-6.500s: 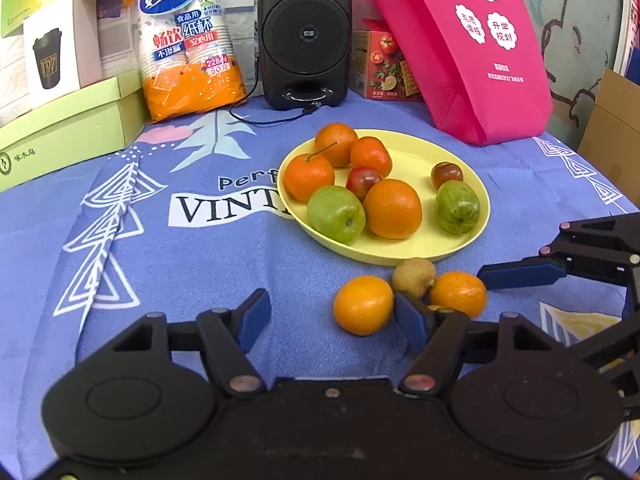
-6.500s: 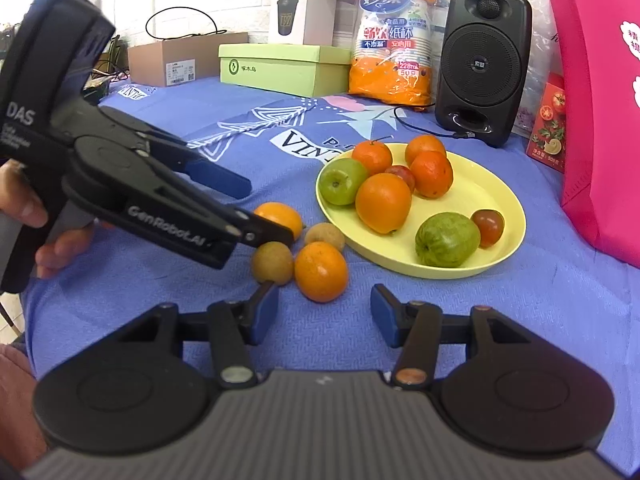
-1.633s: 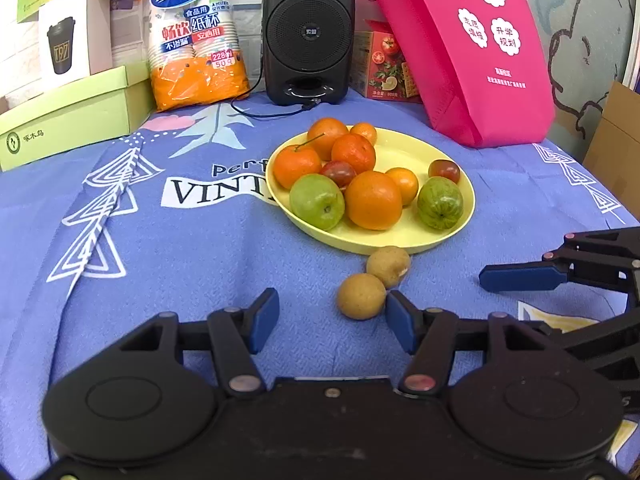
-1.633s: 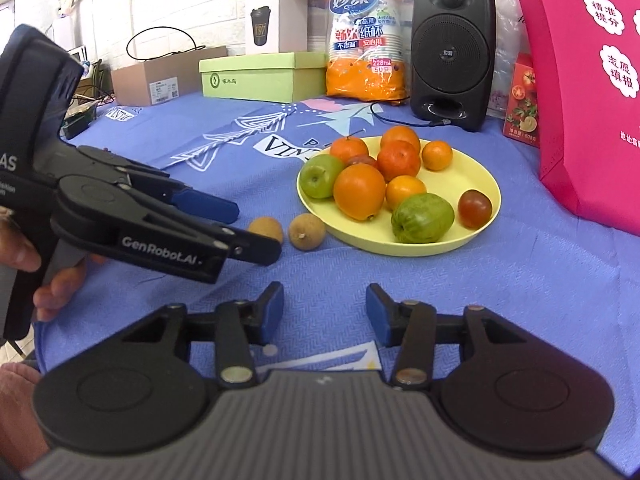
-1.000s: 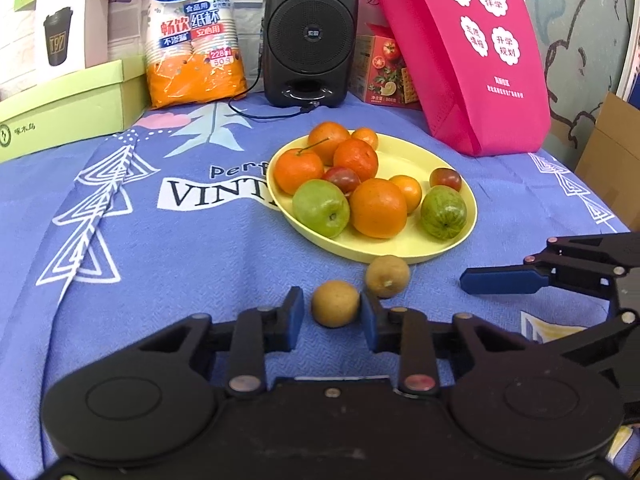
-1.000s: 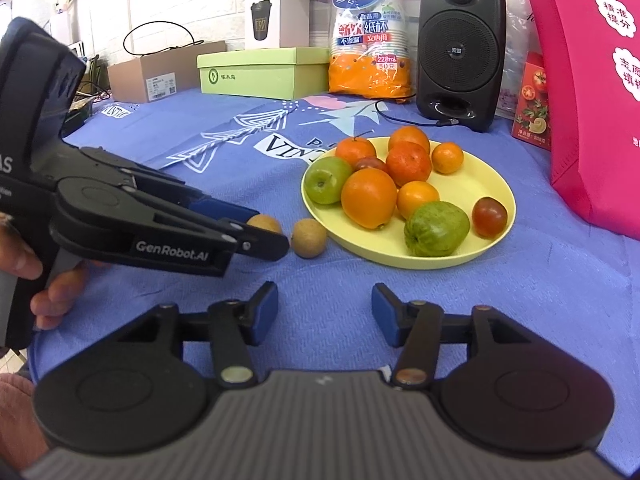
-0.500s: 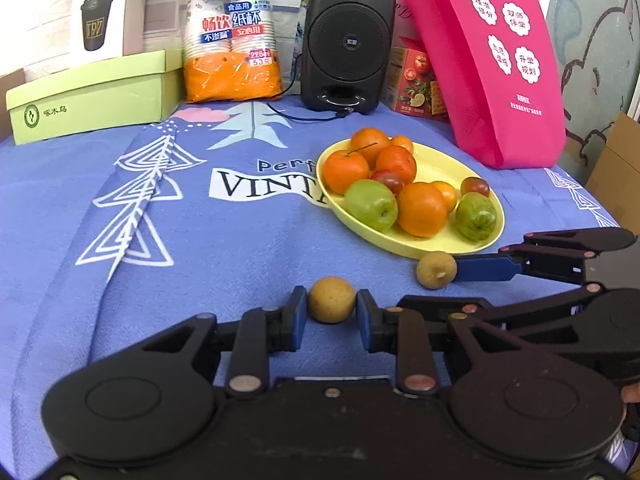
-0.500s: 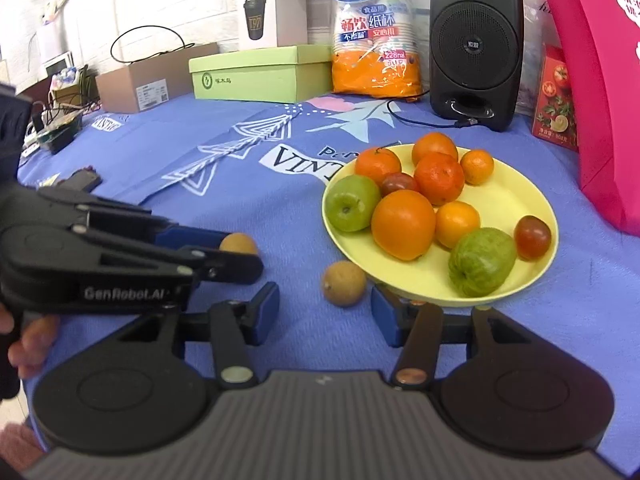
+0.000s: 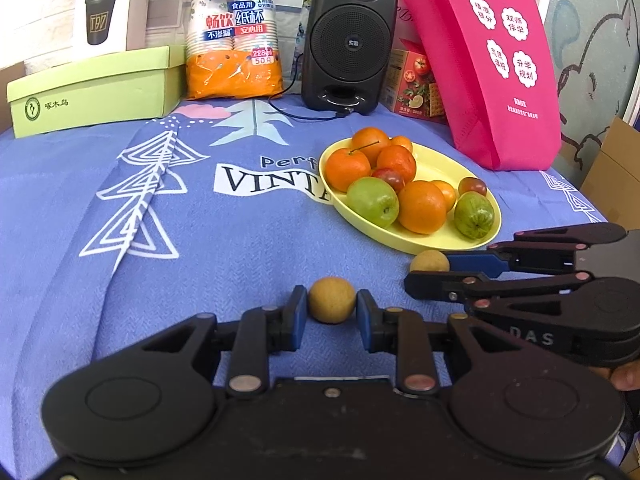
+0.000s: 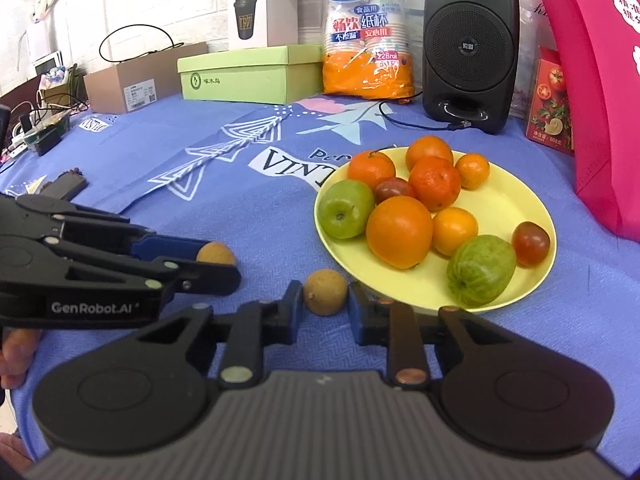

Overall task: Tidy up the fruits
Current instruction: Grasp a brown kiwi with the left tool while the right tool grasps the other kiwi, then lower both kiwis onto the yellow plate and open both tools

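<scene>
A yellow plate point(image 9: 442, 160) point(image 10: 516, 204) on the blue cloth holds several oranges, a green apple, a green guava and dark plums. My left gripper point(image 9: 331, 311) is shut on a small brown round fruit point(image 9: 331, 299), which also shows in the right wrist view point(image 10: 216, 254). My right gripper point(image 10: 323, 304) is shut on a second small brown fruit point(image 10: 325, 291) beside the plate's near rim; it also shows in the left wrist view point(image 9: 429, 261) at the right gripper's blue fingertip.
At the back stand a black speaker point(image 9: 347, 40), an orange pack of paper cups point(image 9: 232, 28), a green box point(image 9: 92, 88) and a pink bag point(image 9: 492, 64). A cardboard box point(image 10: 136, 80) and cables lie at the far left edge.
My right gripper has moved in and shut around the brown fruit by the plate. My left gripper still holds the other brown fruit and has shifted left.
</scene>
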Demonstrator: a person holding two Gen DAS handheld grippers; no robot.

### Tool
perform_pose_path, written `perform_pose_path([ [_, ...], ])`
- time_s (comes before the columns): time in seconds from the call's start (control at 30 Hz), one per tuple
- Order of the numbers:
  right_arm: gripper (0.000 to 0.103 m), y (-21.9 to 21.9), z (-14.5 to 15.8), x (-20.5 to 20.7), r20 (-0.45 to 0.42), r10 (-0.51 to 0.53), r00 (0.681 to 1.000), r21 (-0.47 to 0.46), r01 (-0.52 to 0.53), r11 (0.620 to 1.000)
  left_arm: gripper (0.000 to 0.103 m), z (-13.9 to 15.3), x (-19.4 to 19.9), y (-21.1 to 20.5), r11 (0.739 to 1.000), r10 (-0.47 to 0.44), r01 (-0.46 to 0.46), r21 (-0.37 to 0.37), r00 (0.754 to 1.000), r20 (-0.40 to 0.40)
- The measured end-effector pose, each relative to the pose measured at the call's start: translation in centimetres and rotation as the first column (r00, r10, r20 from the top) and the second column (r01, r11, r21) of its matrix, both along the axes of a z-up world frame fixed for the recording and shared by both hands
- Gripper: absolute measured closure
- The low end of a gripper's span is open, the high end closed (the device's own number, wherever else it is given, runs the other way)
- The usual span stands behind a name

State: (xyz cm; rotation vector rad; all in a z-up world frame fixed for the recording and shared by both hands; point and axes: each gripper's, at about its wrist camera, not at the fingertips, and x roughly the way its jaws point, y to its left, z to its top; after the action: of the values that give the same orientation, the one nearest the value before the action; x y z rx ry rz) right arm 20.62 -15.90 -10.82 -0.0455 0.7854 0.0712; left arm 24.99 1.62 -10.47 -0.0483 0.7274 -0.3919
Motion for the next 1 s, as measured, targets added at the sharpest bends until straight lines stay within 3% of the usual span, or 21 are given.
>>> perform_pose_path([
  [0.37, 0.079, -1.2, 1.2, -4.2, 0.014, 0.010, 1.000, 0.028, -0.011, 1.000, 0.077, 0.9, -1.1, -0.8, 0.999, -0.032, 0.032, 0.001, 0.999, 0.015],
  [0.7, 0.079, -3.1, 2.4, -8.7, 0.037, -0.004, 0.999, 0.045, 0.002, 0.999, 0.077, 3.3, -2.1, -3.8, 0.993, -0.116, 0.114, 0.033, 0.992, 0.056],
  [1.0, 0.079, -7.8, 5.9, -4.6, 0.126, -0.046, 0.991, -0.029, 0.050, 0.998, 0.077, 5.2, 3.1, -9.0, 0.971, -0.194, 0.179, 0.161, 0.977, 0.084],
])
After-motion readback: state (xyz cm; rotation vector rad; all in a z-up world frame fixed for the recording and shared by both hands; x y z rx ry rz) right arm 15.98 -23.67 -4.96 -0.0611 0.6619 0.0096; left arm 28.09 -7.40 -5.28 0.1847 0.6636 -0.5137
